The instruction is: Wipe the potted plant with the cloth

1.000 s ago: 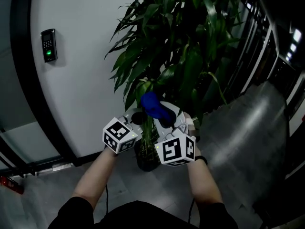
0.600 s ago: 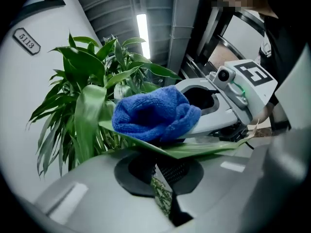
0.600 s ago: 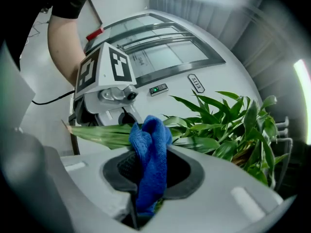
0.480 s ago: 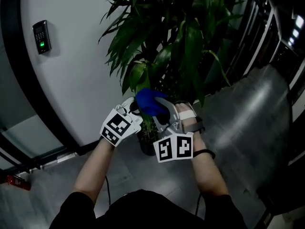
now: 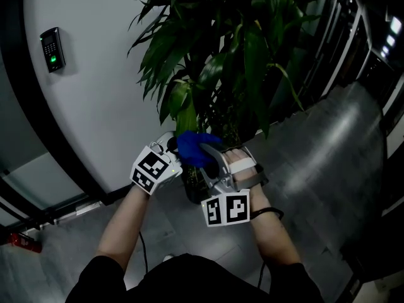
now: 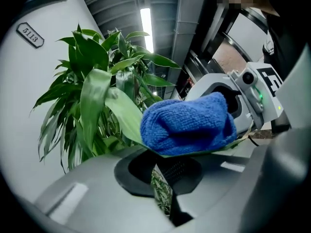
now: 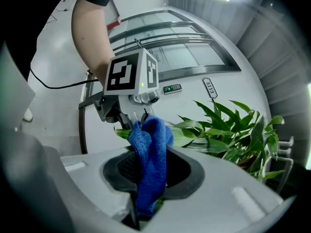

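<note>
Left gripper view | left gripper (image 6: 164,188) pinched shut on a leaf (image 6: 124,113) | blue cloth (image 6: 187,125) rests on it | right gripper (image 7: 146,188) clamps the cloth | wall plate (image 6: 30,35) reads 5113

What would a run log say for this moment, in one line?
phase: leaf wipe | left hand-held gripper: shut on leaf | right hand-held gripper: shut on blue cloth | contact: blue cloth resting on that leaf
</note>
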Tool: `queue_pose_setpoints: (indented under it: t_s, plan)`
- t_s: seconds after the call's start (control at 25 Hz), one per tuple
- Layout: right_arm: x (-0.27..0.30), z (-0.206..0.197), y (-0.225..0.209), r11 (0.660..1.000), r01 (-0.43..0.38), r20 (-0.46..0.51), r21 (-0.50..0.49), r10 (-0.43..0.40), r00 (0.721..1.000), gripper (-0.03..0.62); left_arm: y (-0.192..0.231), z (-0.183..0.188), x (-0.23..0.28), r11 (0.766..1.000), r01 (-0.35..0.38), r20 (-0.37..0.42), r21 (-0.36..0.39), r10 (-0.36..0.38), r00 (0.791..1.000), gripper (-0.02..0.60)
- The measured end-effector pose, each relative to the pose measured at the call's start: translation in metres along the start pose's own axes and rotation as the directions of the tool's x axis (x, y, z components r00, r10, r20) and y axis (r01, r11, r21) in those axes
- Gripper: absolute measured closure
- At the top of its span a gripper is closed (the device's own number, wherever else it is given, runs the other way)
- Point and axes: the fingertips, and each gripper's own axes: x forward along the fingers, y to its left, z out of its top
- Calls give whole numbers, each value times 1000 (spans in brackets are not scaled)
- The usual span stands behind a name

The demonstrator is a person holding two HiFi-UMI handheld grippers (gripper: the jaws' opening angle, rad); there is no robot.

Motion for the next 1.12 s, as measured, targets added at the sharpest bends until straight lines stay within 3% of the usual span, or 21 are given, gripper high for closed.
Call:
queue_pose_setpoints:
  t_s: [0.44,0.64,0.72,0.92,1.04,1.12]
  plan:
    - [-17,-11,42,996,-69,-6,62,69,998,503,12,-23,2,990,-70,-10,-122,70,998,575]
    - [-22,-21,92,980,-146,4,134,147,989,503,10,-35,-20,961,-111,7,-252,117,993,575]
    - [-26,-31,111,968,-181,11,176,182,983,503,5,-47,-27,954,-143,-10,-264,146,989,575]
    - [-30,-49,118,890,-203,68,409,193,979,503,-4,-68,-47,944,-201,-48,-260,195,980,575]
    - [-27,-61,100,838,-174,97,518,144,985,503,0,-65,-60,933,-253,-48,-255,249,967,575]
    - [-30,-71,88,784,-145,121,604,90,989,503,-1,-62,-72,925,-289,-48,-247,287,957,575]
